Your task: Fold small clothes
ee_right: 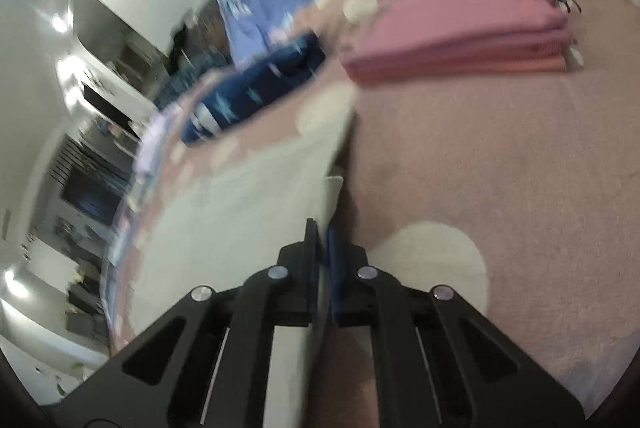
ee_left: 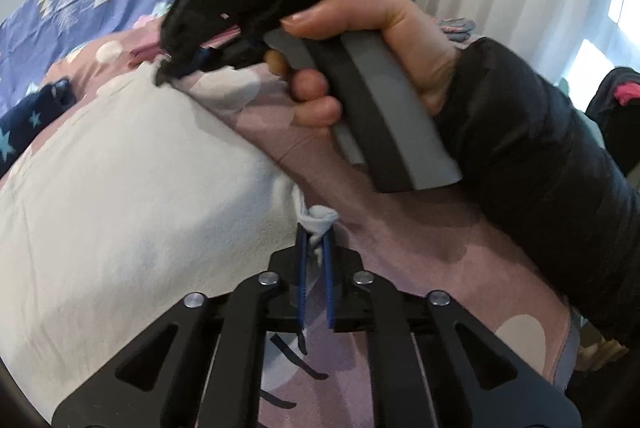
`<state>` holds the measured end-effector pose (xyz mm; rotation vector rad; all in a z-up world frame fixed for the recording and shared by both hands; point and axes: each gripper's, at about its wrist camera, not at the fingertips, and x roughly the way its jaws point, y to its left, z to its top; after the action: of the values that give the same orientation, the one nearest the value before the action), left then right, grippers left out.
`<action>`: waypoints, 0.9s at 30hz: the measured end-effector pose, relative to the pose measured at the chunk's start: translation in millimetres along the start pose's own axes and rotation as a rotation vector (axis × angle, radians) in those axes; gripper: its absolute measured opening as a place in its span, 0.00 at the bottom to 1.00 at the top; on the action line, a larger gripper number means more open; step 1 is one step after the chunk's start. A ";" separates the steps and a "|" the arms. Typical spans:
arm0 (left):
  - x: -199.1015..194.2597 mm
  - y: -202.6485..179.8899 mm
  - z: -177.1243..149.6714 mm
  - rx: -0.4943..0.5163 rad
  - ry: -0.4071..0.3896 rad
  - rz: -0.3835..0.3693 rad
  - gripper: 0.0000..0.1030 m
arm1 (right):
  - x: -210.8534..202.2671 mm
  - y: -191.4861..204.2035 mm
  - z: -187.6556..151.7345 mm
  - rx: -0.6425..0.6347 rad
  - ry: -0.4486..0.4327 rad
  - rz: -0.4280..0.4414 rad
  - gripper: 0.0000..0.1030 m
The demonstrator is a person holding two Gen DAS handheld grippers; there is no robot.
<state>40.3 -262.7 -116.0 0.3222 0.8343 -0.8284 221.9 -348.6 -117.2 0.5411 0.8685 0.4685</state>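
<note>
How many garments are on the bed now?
3: white garment pinched by both grippers; folded pink garment beyond it; navy star-print garment near the bed's edge. More may be hidden.

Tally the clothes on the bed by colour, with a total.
White garment, gripped by the left gripper and the right gripper: 1
Pink folded garment: 1
Navy star-print garment: 1
Total: 3
</note>
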 end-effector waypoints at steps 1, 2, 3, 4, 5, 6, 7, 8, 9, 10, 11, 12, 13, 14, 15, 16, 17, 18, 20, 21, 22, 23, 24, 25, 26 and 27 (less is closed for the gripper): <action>-2.2 -1.9 0.0 0.017 -0.005 -0.011 0.04 | -4.1 5.1 0.2 -0.019 -0.020 0.009 0.05; -2.9 -5.9 -1.3 0.047 -0.005 -0.014 0.04 | -3.9 10.3 1.2 -0.052 -0.029 0.002 0.05; 0.5 -7.7 -2.2 0.062 0.003 -0.008 0.04 | 0.3 9.9 2.1 -0.070 -0.023 -0.038 0.05; 4.6 -11.0 -3.2 0.078 0.018 -0.001 0.04 | 6.8 7.0 2.4 -0.078 -0.016 -0.110 0.03; 7.9 -12.6 -5.3 0.088 0.021 0.008 0.04 | 16.4 -1.3 1.0 -0.074 0.002 -0.183 0.03; 8.9 -13.3 -7.1 0.085 0.023 0.008 0.04 | 20.2 -8.2 -0.9 -0.051 0.010 -0.171 0.03; 9.5 -11.5 -8.4 0.069 0.023 0.001 0.05 | 18.9 -12.6 -2.6 -0.026 0.002 -0.150 0.03; 8.9 -10.6 -8.9 0.061 0.018 -0.004 0.05 | 13.8 -14.1 -3.1 -0.012 -0.008 -0.132 0.03; 7.8 -8.6 -8.8 0.055 0.013 -0.008 0.05 | 7.6 -12.5 -3.2 -0.009 -0.018 -0.129 0.03; 5.9 -8.5 -9.1 0.054 0.008 -0.009 0.05 | 1.8 -9.5 -3.9 -0.017 -0.028 -0.137 0.04; 4.1 -9.6 -8.2 0.057 0.005 -0.010 0.05 | -5.3 -4.5 -5.7 -0.037 -0.042 -0.157 0.05; 2.3 -10.7 -8.1 0.060 0.002 -0.013 0.06 | -12.9 -1.2 -8.7 -0.052 -0.052 -0.171 0.06; -0.4 -12.7 -8.3 0.066 -0.003 -0.024 0.07 | -18.1 0.5 -10.3 -0.059 -0.058 -0.175 0.06; -1.2 -10.2 -9.0 0.069 -0.004 -0.038 0.07 | -27.4 3.6 -15.4 -0.069 -0.068 -0.177 0.06; -1.4 -9.3 -10.3 0.069 -0.004 -0.053 0.07 | -34.8 5.7 -20.0 -0.076 -0.078 -0.183 0.06; -3.7 -9.4 -12.1 0.064 -0.005 -0.064 0.08 | -41.8 9.7 -24.4 -0.086 -0.089 -0.197 0.06; -8.8 -7.9 -15.3 0.044 -0.005 -0.082 0.09 | -50.6 14.0 -31.5 -0.111 -0.105 -0.224 0.06; -12.8 -5.0 -18.0 0.026 -0.006 -0.094 0.10 | -57.1 19.2 -36.8 -0.134 -0.118 -0.248 0.07; -24.3 3.6 -24.9 -0.020 -0.015 -0.104 0.15 | -73.2 30.0 -51.3 -0.190 -0.150 -0.301 0.12; -31.6 9.8 -29.5 -0.048 -0.024 -0.105 0.25 | -79.4 35.4 -57.2 -0.215 -0.166 -0.323 0.14; -43.0 20.4 -36.6 -0.090 -0.040 -0.099 0.39 | -84.6 42.0 -62.3 -0.239 -0.185 -0.342 0.19; -52.3 28.3 -42.4 -0.122 -0.056 -0.087 0.41 | -91.0 52.0 -69.4 -0.271 -0.212 -0.362 0.23; -62.8 37.7 -49.1 -0.154 -0.074 -0.074 0.42 | -96.0 62.2 -76.0 -0.301 -0.234 -0.377 0.25; -73.6 48.5 -56.5 -0.189 -0.090 -0.058 0.42 | -98.0 68.9 -80.0 -0.321 -0.241 -0.380 0.25; -90.5 67.5 -69.1 -0.256 -0.112 -0.025 0.42 | -99.4 80.4 -85.6 -0.352 -0.244 -0.378 0.26; -99.9 79.7 -77.2 -0.298 -0.126 -0.003 0.44 | -98.3 93.2 -90.9 -0.386 -0.244 -0.370 0.26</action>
<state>21.1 -116.2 -94.6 0.0061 0.8269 -0.7076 77.6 -311.8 -50.5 0.0738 0.6046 0.2151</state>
